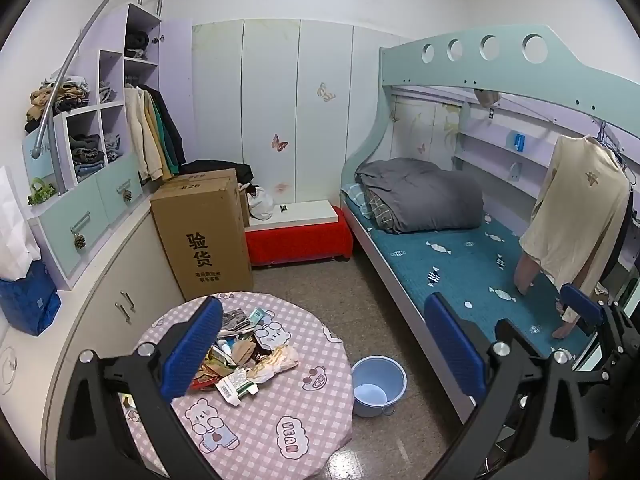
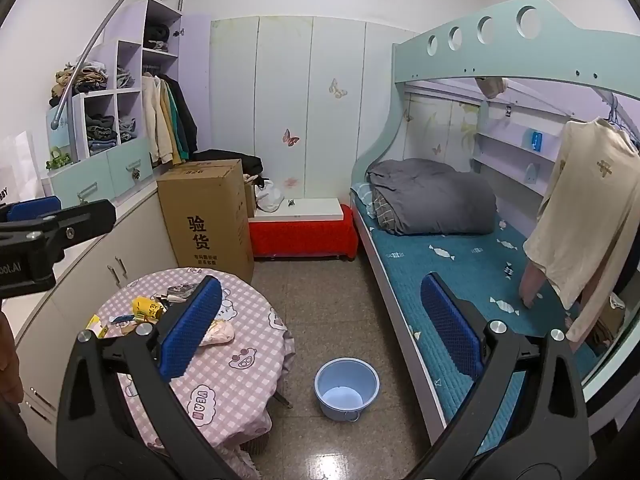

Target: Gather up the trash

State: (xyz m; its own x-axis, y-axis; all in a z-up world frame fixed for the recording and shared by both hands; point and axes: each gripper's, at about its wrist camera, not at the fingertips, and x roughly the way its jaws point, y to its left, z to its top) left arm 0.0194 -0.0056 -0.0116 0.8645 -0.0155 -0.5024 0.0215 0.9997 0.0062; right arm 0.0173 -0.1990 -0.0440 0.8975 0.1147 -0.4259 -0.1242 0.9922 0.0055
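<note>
Blue bucket on floor, nothing inside | wrappers heaped on table | both claws released

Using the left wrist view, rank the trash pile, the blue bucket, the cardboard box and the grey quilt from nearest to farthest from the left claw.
From the left claw:
1. Trash pile, on the pink table, beside its left finger.
2. Blue bucket, on the floor, right of the table.
3. Cardboard box, standing beyond the table, left.
4. Grey quilt, at the bed's far end, right.

Left gripper finger covers part of the trash pile; wrapper print unreadable; hanging beige shirt cut off at the right edge.
</note>
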